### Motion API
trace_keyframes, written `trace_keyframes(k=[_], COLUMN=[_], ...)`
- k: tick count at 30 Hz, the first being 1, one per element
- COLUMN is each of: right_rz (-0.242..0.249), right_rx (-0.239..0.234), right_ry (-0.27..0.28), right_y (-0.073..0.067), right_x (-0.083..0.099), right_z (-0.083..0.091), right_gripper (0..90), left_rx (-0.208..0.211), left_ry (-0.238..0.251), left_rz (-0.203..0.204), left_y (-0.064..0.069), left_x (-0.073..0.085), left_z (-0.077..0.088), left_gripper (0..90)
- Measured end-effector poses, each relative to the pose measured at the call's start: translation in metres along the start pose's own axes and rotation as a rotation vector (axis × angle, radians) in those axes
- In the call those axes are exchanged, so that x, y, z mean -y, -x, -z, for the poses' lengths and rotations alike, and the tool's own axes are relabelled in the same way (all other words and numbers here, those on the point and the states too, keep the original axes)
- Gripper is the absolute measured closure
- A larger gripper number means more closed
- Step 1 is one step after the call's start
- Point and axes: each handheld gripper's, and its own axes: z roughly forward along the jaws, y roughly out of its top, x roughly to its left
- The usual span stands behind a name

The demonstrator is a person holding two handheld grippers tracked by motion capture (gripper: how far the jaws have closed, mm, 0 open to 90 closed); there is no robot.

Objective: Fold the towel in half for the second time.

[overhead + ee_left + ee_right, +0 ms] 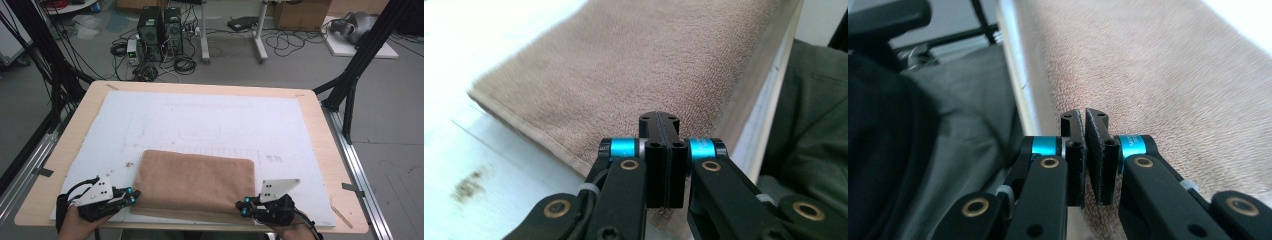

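Nearest the high camera: the person's two hands at the bottom edge, each with a gripper. Left gripper (pixel 131 195) sits at the towel's near-left corner, right gripper (pixel 243 207) at the near-right corner. Both have jaws closed right down; in each gripper view the black pads meet with almost no gap. Whether cloth is actually pinched between them is hard to tell. The pads sit over the towel's near edge, so a thin hem grip is likely, but no fabric visibly shows in the slit.

Folded tan towel (pixel 196 182) lies flat on the white mat (pixel 200 120), at the near side of the wooden table (pixel 320 130), its near edge close to the table's front edge. Long axis runs left to right across the table; short sides face the two grippers, folded long edge faces away toward the far side.

Risks, as a judgement:
- A shallow bite on the hem: lifting could let a corner slip out, so one side drops and the fold skews.
- Only the top layer caught: the towel would peel open instead of moving as one piece.
- Hands rising unevenly: the cloth twists or drags across the mat.
- Towel sits near the front edge, so a pull toward the person could slide it off the table.
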Motion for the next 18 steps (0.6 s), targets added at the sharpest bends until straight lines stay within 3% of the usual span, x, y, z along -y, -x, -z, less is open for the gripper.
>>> trace_keyframes(k=[5, 6, 11, 15, 18], right_rz=[-0.011, -0.023, -0.050, -0.046, -0.059], right_rx=[-0.010, -0.016, -0.002, 0.005, -0.007], right_ry=[-0.075, -0.072, 0.018, -0.060, -0.058], right_y=[-0.002, 0.001, 0.007, 0.009, 0.011], right_x=[0.015, 0.016, 0.012, 0.019, 0.022], right_z=[-0.016, -0.017, -0.006, -0.015, -0.019], right_gripper=[83.4, 77.6, 76.3, 76.1, 72.3], left_rx=[0.014, 0.014, 0.017, 0.032, 0.029], left_ry=[-0.015, -0.016, -0.015, -0.042, -0.029], left_rz=[0.026, 0.030, 0.032, 0.039, 0.045], left_y=[0.002, 0.001, -0.003, -0.003, -0.004], left_x=[0.010, 0.010, 0.006, 0.013, 0.013], left_z=[-0.010, -0.011, -0.012, -0.018, -0.016], left_gripper=[88.9, 85.2, 78.8, 78.8, 78.1])
